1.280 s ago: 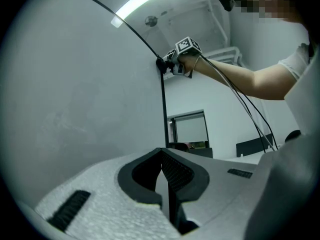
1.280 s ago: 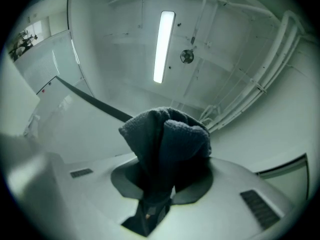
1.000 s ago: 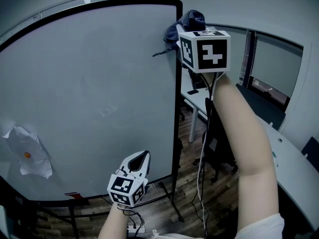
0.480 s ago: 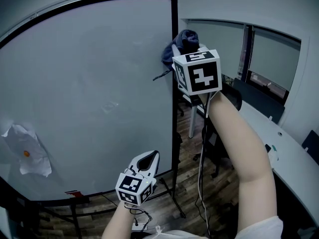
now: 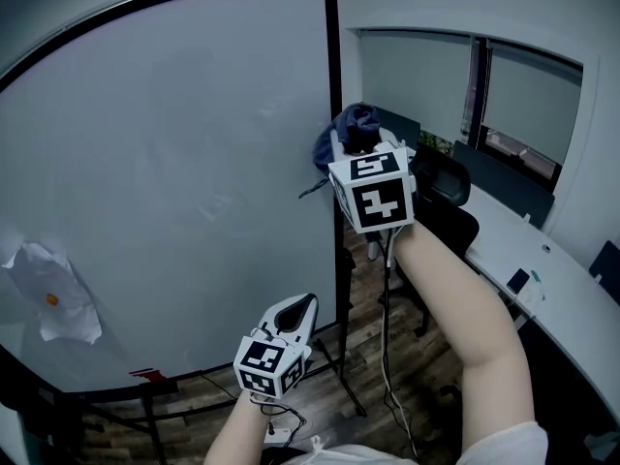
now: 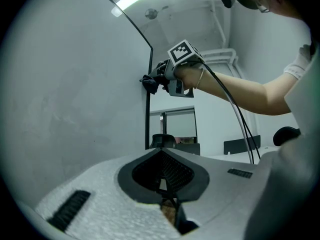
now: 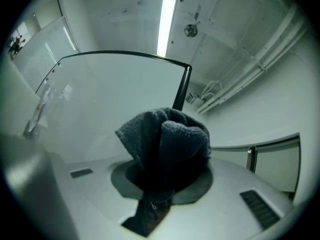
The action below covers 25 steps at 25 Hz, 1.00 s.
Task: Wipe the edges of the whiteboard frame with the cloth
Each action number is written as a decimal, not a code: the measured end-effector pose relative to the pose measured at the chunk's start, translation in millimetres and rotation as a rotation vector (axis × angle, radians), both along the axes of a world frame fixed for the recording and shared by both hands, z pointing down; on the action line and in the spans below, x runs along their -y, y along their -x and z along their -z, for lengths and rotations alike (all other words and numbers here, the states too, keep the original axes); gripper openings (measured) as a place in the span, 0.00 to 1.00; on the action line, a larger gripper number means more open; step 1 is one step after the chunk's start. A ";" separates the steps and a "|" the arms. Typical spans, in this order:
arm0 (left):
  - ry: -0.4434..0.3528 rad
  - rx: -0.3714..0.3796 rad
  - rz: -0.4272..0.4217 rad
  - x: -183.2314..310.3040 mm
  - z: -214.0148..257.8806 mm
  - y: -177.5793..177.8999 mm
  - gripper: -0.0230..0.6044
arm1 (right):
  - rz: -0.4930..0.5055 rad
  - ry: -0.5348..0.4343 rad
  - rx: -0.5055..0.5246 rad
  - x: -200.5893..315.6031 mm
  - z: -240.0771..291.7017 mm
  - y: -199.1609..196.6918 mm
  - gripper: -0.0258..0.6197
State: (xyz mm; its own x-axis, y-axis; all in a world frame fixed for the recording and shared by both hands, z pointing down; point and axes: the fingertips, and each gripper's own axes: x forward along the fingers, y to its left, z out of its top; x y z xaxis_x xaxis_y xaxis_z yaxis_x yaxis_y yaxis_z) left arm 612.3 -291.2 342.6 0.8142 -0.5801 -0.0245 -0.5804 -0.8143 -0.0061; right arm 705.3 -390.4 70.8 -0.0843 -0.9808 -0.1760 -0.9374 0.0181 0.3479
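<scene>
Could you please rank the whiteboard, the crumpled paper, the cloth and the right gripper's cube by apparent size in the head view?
1. whiteboard
2. crumpled paper and right gripper's cube: about alike, and the cube is nearer the camera, so unranked
3. cloth, partly hidden behind the cube

The cloth (image 7: 167, 139) is a dark blue knit, thick, coarse and matt. The whiteboard (image 5: 174, 163) is smooth, with a dull sheen and faint smears. Its frame (image 5: 336, 85) is black, smooth and slightly glossy; whether it is metal or plastic cannot be told. The left gripper (image 6: 162, 154) has a white plastic shell, matt and finely grainy, with a dark ribbed lining. The floor (image 5: 358, 308) is brown wood plank. The paper (image 5: 53, 298) is white and crumpled.
</scene>
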 end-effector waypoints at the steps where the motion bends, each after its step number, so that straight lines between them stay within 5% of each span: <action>1: 0.003 0.005 0.001 -0.1 -2.5 -0.3 0.07 | 0.007 0.008 0.011 -0.2 -7.8 0.4 0.16; 25: 0.138 0.068 -0.014 -8.4 -81.0 -7.4 0.07 | 0.037 0.250 0.065 3.5 -194.9 -6.9 0.16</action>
State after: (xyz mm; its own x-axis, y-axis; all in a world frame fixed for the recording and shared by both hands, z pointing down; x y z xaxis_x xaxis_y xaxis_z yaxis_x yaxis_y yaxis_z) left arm 619.7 -282.8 423.6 0.8192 -0.5628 0.1106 -0.5711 -0.8181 0.0675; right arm 712.2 -394.0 265.7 -0.1173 -0.9910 0.0650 -0.9547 0.1305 0.2673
